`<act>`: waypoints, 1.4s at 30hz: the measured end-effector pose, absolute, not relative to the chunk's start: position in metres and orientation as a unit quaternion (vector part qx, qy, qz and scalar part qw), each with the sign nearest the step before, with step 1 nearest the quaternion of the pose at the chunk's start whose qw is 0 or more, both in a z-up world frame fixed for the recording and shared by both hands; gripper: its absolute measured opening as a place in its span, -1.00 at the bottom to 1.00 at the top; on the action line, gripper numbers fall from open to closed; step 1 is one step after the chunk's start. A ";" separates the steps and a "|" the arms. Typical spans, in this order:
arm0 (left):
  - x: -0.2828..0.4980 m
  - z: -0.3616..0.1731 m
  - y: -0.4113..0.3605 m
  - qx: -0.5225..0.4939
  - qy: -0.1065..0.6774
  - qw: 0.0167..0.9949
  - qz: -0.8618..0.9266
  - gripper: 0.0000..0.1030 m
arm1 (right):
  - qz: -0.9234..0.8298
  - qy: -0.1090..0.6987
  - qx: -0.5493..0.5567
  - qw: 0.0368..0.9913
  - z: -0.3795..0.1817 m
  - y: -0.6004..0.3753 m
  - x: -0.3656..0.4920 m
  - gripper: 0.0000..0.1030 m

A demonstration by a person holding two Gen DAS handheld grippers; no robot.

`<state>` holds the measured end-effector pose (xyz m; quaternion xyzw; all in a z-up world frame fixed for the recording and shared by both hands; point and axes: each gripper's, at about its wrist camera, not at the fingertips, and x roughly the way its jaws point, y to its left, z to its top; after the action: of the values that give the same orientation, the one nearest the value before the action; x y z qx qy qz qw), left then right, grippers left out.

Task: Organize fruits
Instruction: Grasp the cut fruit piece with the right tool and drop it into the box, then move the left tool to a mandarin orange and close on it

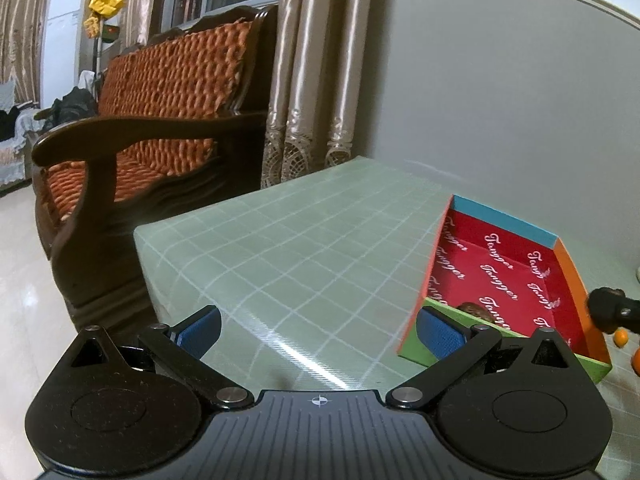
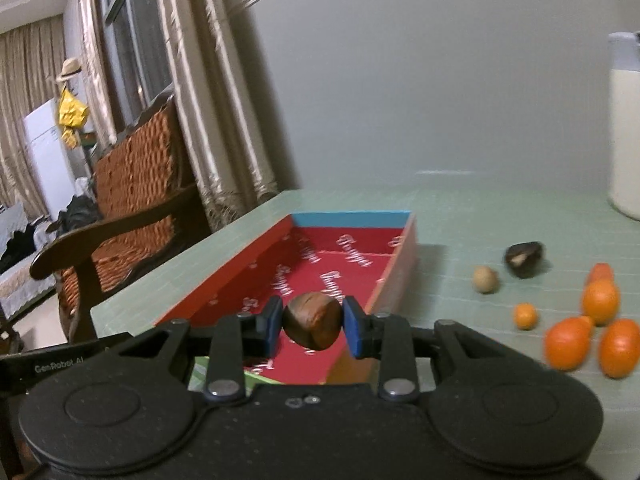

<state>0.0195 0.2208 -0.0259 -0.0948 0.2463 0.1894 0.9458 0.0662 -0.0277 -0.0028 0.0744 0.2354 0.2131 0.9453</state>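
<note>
My right gripper (image 2: 313, 326) is shut on a brown chestnut (image 2: 313, 325) and holds it over the near end of a red-lined box (image 2: 344, 256) with coloured walls. On the table right of the box lie a dark chestnut (image 2: 524, 259), a tan round nut (image 2: 485, 279) and several orange kumquats (image 2: 568, 343). My left gripper (image 1: 318, 330) is open and empty above the green tablecloth, left of the box (image 1: 516, 268). A brown chestnut (image 1: 474, 309) shows at the box's near wall in the left wrist view. Part of the right gripper (image 1: 610, 310) shows at the right edge.
A green grid tablecloth (image 1: 300, 248) covers the table against a grey wall. A wooden armchair (image 1: 152, 120) with orange cushions stands off the table's left side by curtains. A tall white container (image 2: 626, 128) stands at the back right.
</note>
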 end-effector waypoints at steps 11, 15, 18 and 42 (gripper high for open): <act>0.021 -0.027 0.221 -0.094 0.248 0.946 0.185 1.00 | 0.226 0.255 0.063 0.938 -0.011 -0.013 0.066 -0.29; 0.023 -0.027 0.216 -0.087 0.249 0.948 0.181 1.00 | 0.229 0.252 0.079 0.937 -0.010 -0.020 0.064 0.14; 0.023 -0.026 0.211 -0.080 0.247 0.949 0.177 1.00 | 0.230 0.235 0.086 0.941 -0.007 -0.027 0.058 0.36; 0.042 -0.020 0.095 -0.008 0.251 0.965 0.072 1.00 | 0.053 0.211 0.155 0.964 -0.030 -0.201 0.022 0.80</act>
<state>0.0417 0.0946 -0.0196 -0.0076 0.2515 0.0718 0.9652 0.0216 -0.2011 -0.0297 0.1547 0.2112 0.0532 0.9636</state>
